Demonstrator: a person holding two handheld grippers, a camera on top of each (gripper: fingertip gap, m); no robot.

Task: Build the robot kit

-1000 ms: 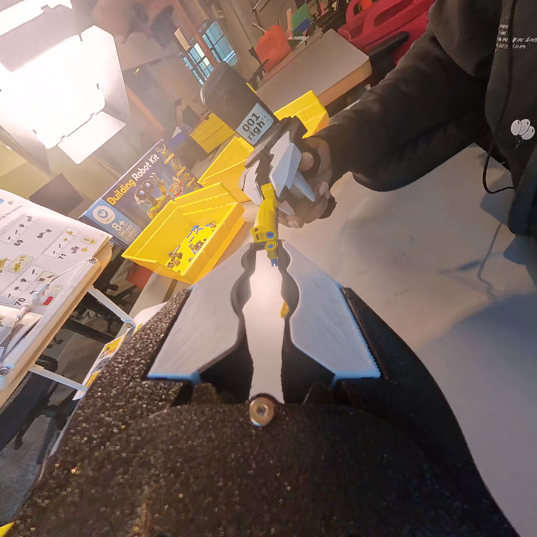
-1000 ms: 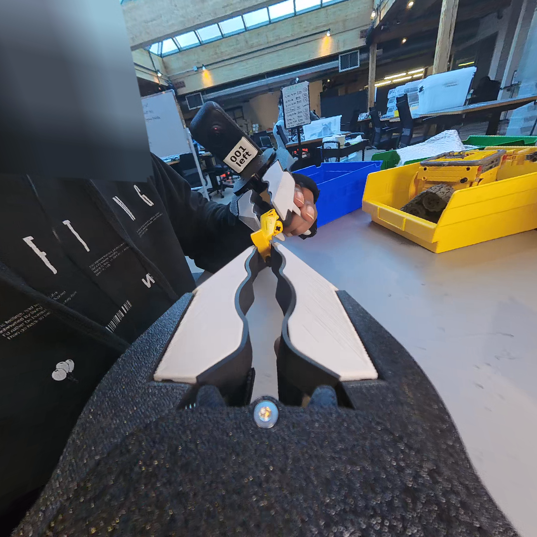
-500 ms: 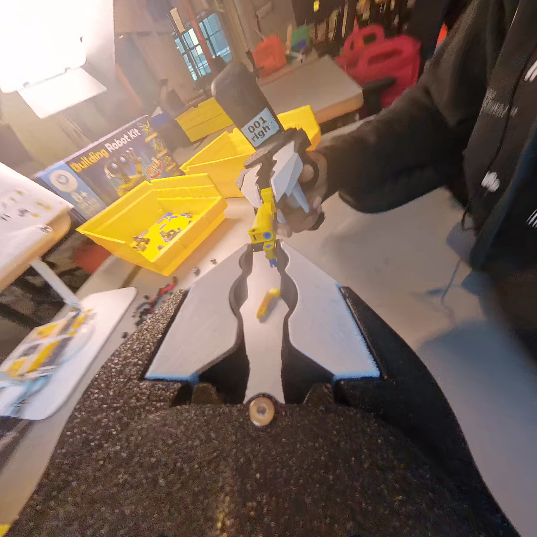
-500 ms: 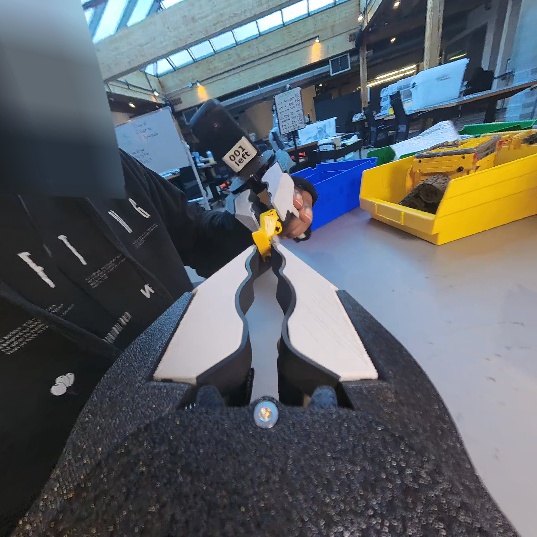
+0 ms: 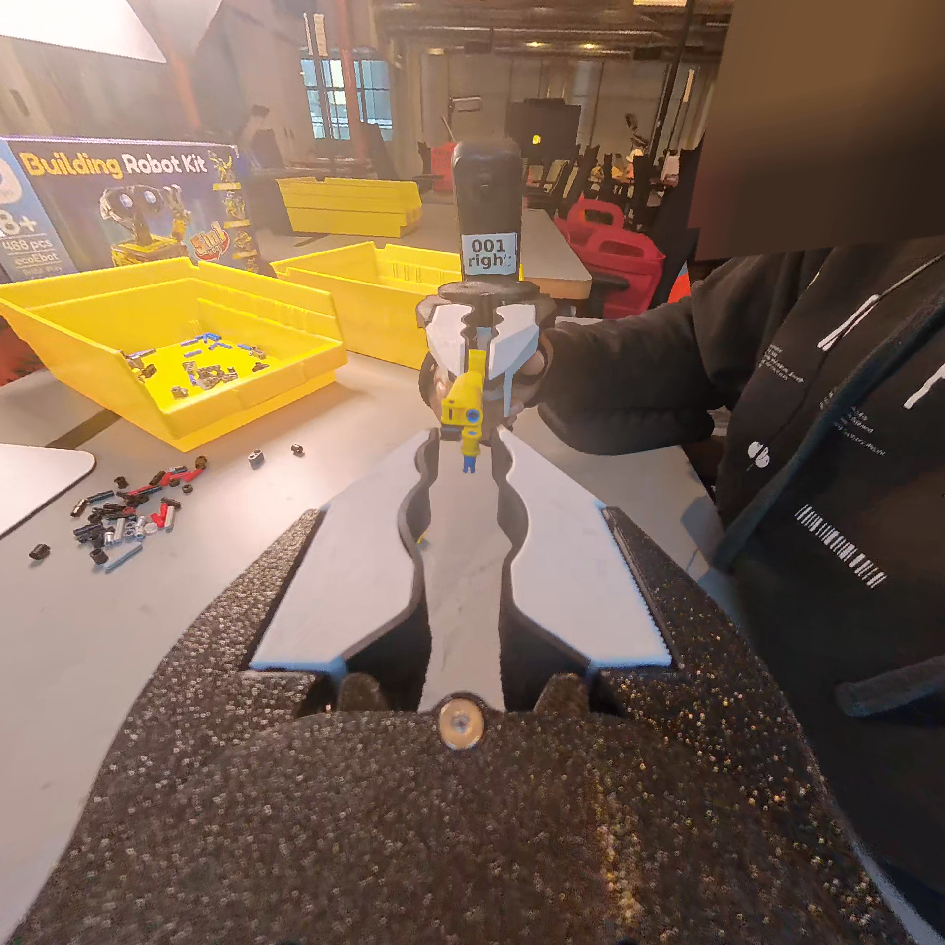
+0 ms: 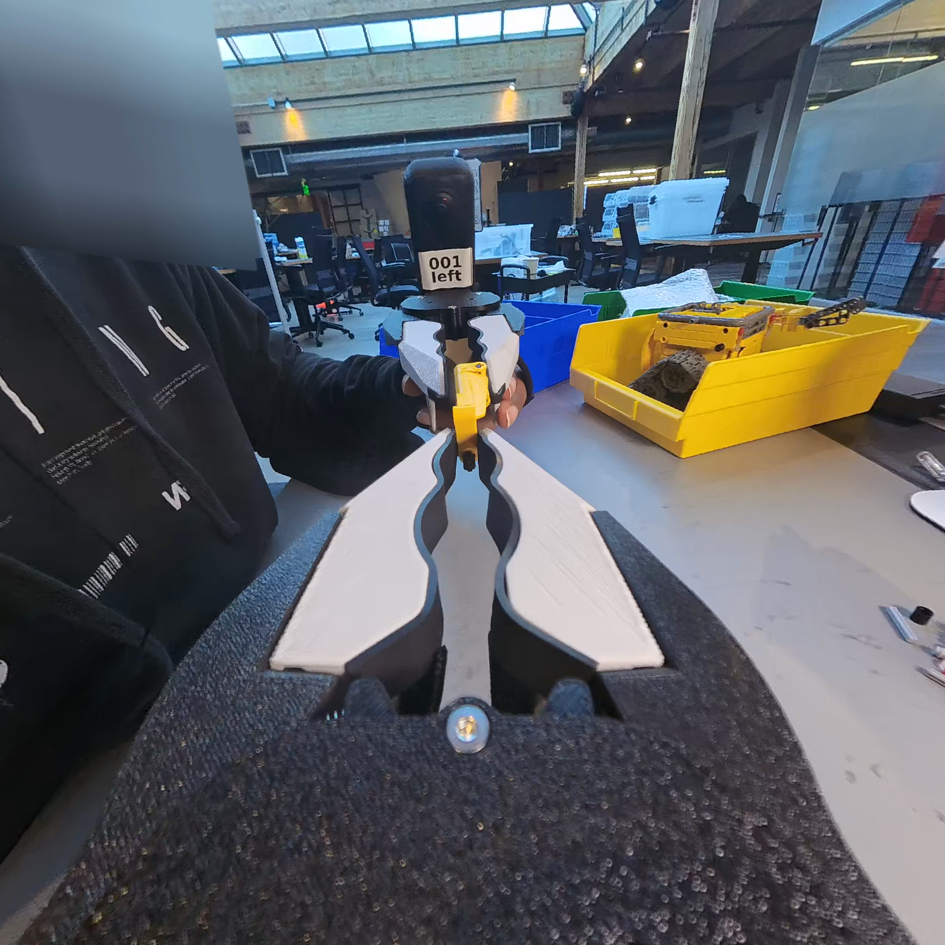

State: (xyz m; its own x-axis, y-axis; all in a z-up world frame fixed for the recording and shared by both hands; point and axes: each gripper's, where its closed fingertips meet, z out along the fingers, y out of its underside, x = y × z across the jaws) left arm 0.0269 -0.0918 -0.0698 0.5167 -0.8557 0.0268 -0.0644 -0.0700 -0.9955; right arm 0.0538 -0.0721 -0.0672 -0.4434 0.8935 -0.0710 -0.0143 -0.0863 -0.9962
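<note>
Two grippers face each other tip to tip above the grey table [image 5: 153, 639], sharing one small yellow plastic brick assembly with blue pins [image 5: 466, 404].

Left gripper [image 5: 466, 441]: white fingers spread a little apart at the tips; the assembly's lower end with its blue pin hangs in the gap. The right wrist view shows the left gripper [image 6: 463, 388] from the front, jaws around the yellow piece, though contact is hard to confirm from either angle, so its grip can't be called.

Right gripper [image 6: 466, 441]: clenched on the narrow end of the assembly, tips pinching it from both sides. A bare hand [image 5: 526, 368] holds its handle.

Assembly is in the air, over the table's near edge by the person in a black hoodie [image 5: 844, 460].

Around it: open yellow plastic bin with small loose parts [image 5: 169, 404] towards the far left of the table, scattered black, red and grey pins [image 5: 122, 511] on the surface in front of it, a blue printed kit box [image 5: 128, 204] behind. In the right wrist view, another yellow bin holding a yellow tracked model [image 6: 741, 394] sits at the far right edge.
</note>
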